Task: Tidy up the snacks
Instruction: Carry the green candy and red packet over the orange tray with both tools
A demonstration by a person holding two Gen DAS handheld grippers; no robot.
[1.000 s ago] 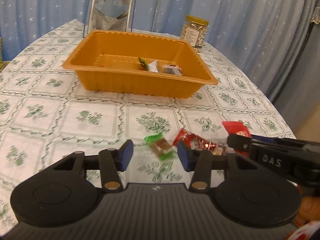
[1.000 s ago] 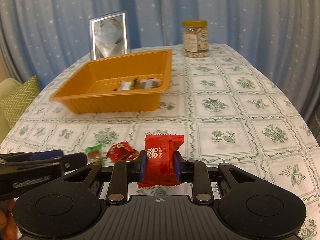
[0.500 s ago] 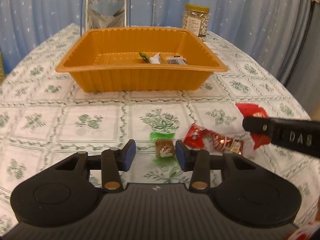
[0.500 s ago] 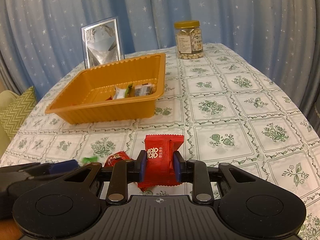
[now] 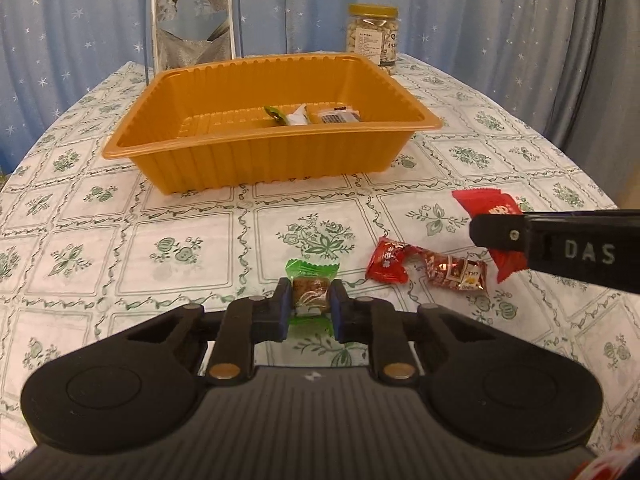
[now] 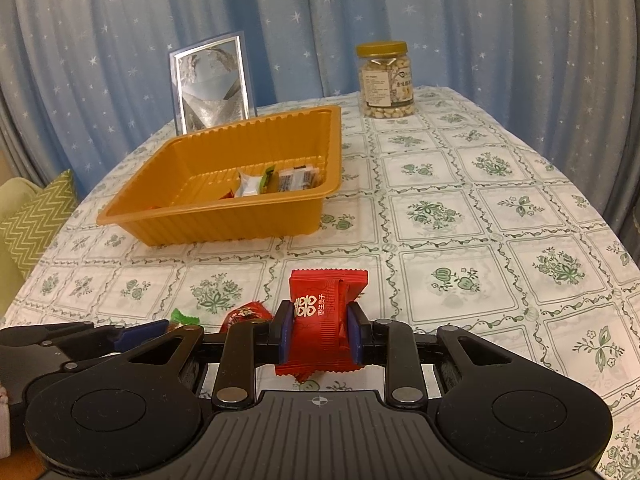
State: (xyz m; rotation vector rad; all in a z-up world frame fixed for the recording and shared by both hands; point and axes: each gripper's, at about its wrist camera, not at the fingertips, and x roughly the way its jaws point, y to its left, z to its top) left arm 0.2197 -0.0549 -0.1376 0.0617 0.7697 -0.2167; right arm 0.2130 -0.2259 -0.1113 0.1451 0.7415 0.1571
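My left gripper (image 5: 309,307) is shut on a green-wrapped brown candy (image 5: 310,294) just above the tablecloth. To its right lie a red candy (image 5: 387,261) and a shiny red-gold one (image 5: 456,273). My right gripper (image 6: 319,332) is shut on a red snack packet (image 6: 323,312); from the left wrist view the packet (image 5: 490,204) sticks out behind that gripper's black finger (image 5: 560,244). An orange tray (image 5: 224,160) stands further back and holds a few wrapped snacks (image 5: 312,114). In the right wrist view the tray (image 6: 224,224) is at centre left.
A jar of nuts (image 6: 386,80) and a silver picture frame (image 6: 212,84) stand at the table's far edge before a blue starred curtain. A green zigzag cushion (image 6: 34,220) sits off the table's left side. The flowered tablecloth (image 6: 500,208) spreads to the right.
My left gripper rolled level, came over the green candy and shut on it. The right gripper has kept its hold on the red packet and stayed still.
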